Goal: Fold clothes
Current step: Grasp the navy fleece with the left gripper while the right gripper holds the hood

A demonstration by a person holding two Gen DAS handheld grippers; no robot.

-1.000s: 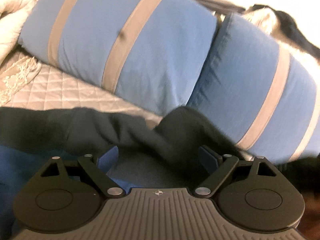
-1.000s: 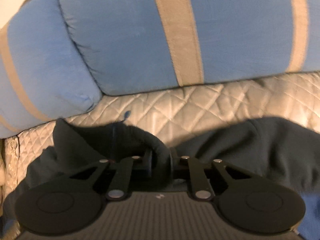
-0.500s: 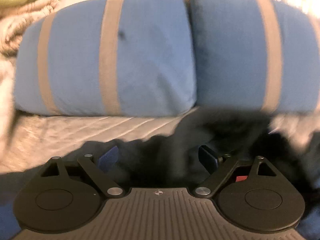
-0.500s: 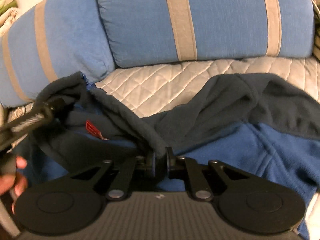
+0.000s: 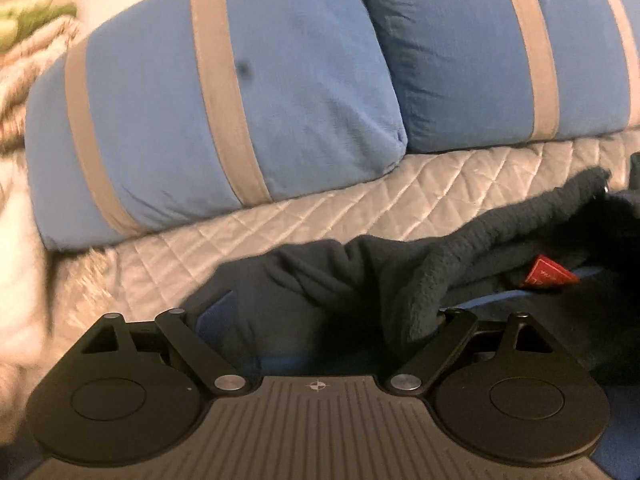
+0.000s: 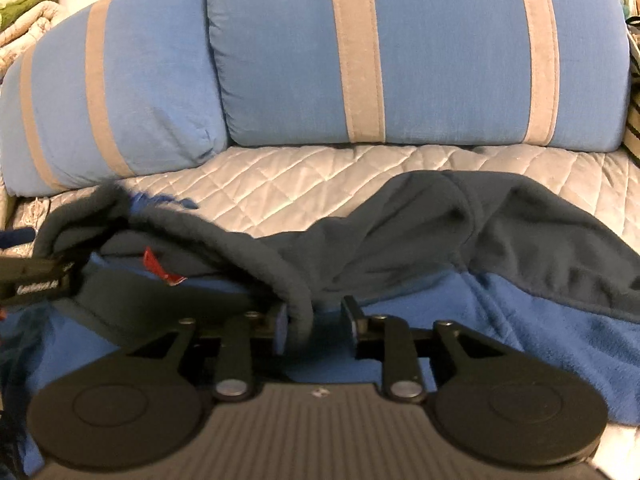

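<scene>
Across the top of both views lie 2 pillows (image 6: 416,52), medium blue, each crossed by taupe-grey stripes. Below them the bed cover (image 6: 280,176) is pale silvery grey, stitched in a diamond quilt pattern. The fleece garment (image 6: 460,240) in the lower half is 2-toned: dark navy-charcoal above, bright royal blue below, with a small red label (image 5: 548,276) at right in the left view. At upper left sit cream bedding (image 5: 28,60) and a green cloth (image 5: 32,16). The right tongs (image 6: 316,320) are matt black.
</scene>
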